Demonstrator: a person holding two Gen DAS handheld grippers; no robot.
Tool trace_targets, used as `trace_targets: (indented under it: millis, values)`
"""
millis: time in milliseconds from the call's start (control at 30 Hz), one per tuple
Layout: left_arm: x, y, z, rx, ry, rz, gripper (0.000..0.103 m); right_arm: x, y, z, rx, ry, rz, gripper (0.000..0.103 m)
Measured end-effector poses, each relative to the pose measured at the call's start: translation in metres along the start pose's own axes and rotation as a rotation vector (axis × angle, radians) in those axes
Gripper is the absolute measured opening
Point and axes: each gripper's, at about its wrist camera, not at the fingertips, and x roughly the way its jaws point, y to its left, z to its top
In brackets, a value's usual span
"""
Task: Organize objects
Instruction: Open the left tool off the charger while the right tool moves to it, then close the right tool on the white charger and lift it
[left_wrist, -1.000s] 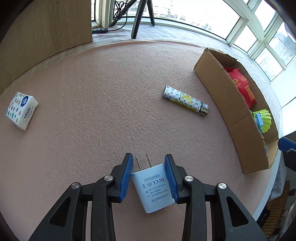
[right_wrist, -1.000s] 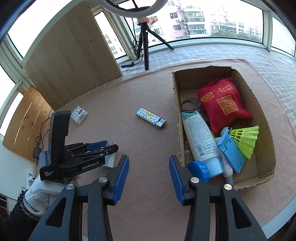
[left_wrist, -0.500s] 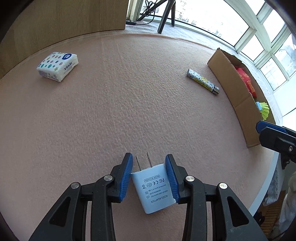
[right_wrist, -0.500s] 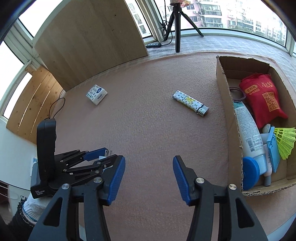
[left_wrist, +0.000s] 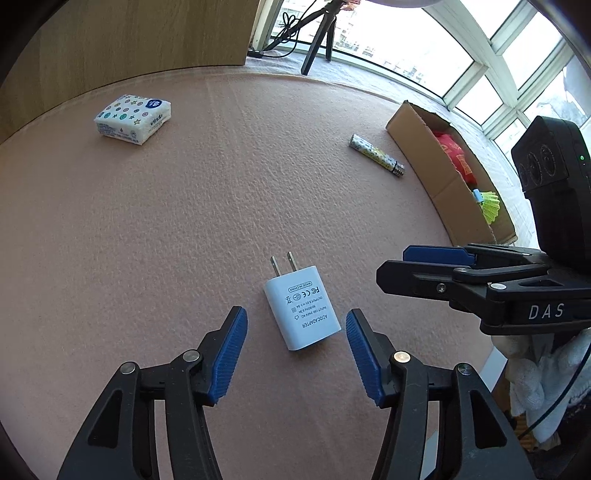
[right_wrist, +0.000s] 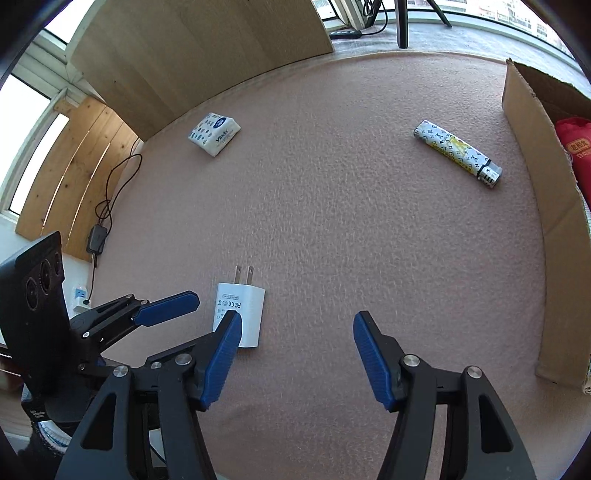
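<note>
Currently left claw spread wide, empty; white adapter flat on tabletop just ahead between pads. Right claw also apart. Adapter likely light, rigid, smooth; pinch flat sides, avoid prongs.

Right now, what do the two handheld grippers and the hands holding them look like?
Both the left gripper and the right gripper have black frames with silver rivets and ribbed blue fingertip pads. Each carries a black camera block with three round lenses; the right one's body is marked "DAS" in white. The right hand wears a white knit glove, with a thin black cable beside it.
</note>
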Motion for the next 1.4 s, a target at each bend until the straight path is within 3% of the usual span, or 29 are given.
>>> trace_targets:
  millis: [333, 700, 800, 867, 933, 1133, 1400]
  values:
    - [0.010, 0.004, -0.004, -0.025, 0.034, -0.010, 0.062, 0.029, 0.009, 0.008, 0.024, 0.061, 0.069, 0.059]
    - [0.015, 0.000, -0.004, -0.010, 0.029, -0.038, 0.061, 0.041, 0.021, 0.012, -0.025, 0.098, 0.073, 0.059]
    - [0.016, -0.002, -0.004, -0.005, 0.032, -0.051, 0.056, 0.042, 0.020, 0.011, -0.028, 0.105, 0.078, 0.053]
    - [0.017, -0.003, -0.004, 0.000, 0.036, -0.054, 0.052, 0.044, 0.021, 0.011, -0.029, 0.111, 0.083, 0.043]
    - [0.018, -0.003, -0.004, 0.001, 0.039, -0.058, 0.050, 0.046, 0.020, 0.011, -0.023, 0.122, 0.105, 0.039]
    - [0.018, -0.002, -0.004, -0.005, 0.038, -0.060, 0.045, 0.047, 0.020, 0.009, -0.015, 0.130, 0.145, 0.032]
    - [0.016, -0.007, -0.002, -0.006, 0.036, -0.065, 0.045, 0.040, 0.021, 0.006, -0.030, 0.112, 0.122, 0.032]
